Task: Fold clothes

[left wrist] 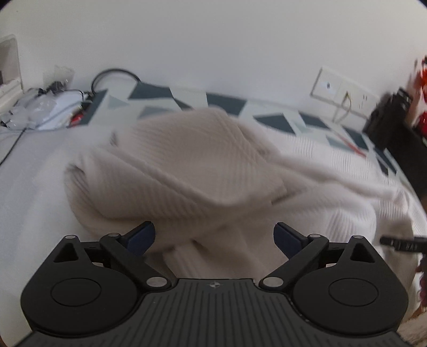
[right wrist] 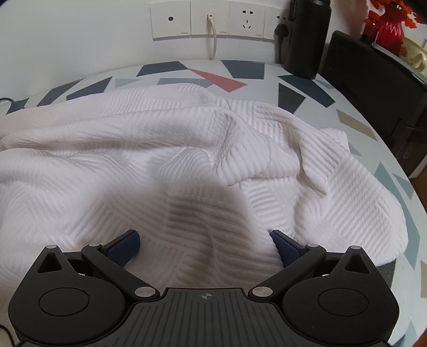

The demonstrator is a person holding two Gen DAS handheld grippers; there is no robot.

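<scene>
I have one garment in front of me — a white ribbed knit garment [right wrist: 149, 138], crumpled in a loose heap across the middle of the table [right wrist: 355, 117], whose cloth is patterned with dark and red triangles. My left gripper [left wrist: 214, 236] has both blue pads spread wide, nothing pinched between them, with a bunched fold of the knit lying just ahead of the tips; that view is blurred. My right gripper [right wrist: 204, 244] is likewise spread apart and empty, its two fingers straddling a flat ridge of the fabric near the table's near edge. Along the far edge, against the wall, I count four socket plates [right wrist: 210, 20] — and one black bottle [right wrist: 309, 37] at the far right corner.
</scene>
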